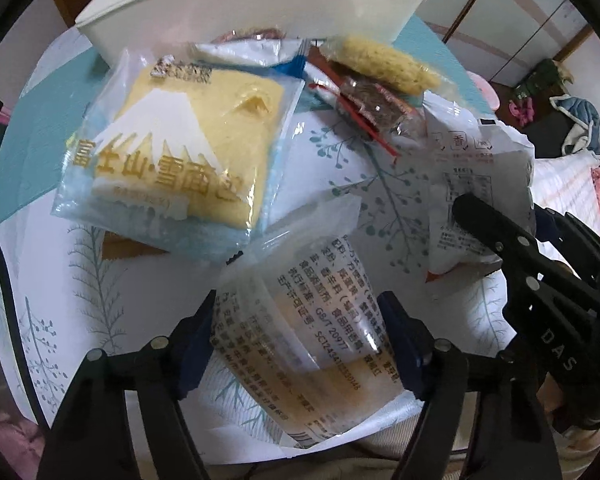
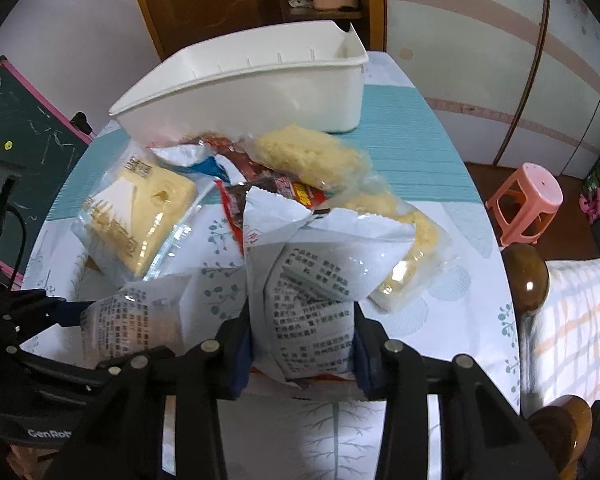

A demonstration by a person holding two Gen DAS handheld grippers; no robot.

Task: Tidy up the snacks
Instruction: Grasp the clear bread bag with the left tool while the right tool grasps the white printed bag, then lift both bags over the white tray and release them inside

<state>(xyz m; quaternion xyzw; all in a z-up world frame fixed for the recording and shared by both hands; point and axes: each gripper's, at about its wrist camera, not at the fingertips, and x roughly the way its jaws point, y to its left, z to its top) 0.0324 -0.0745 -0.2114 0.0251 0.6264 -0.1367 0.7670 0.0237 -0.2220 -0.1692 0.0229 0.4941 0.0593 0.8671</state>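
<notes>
Pick step in hand: white pack is clamped by right gripper at lower centre, clear pack is straddled by left gripper, contact unclear; next, both are to be lifted into bin at top.

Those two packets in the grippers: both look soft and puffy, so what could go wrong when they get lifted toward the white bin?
The right gripper pinches the white printed packet at its lower end only, so it may sag or slip. The left gripper straddles the clear packet, which looks slick; it may slide out. The white bin sits behind the snack pile, so a swinging packet might knock the yellow bread packet.
</notes>
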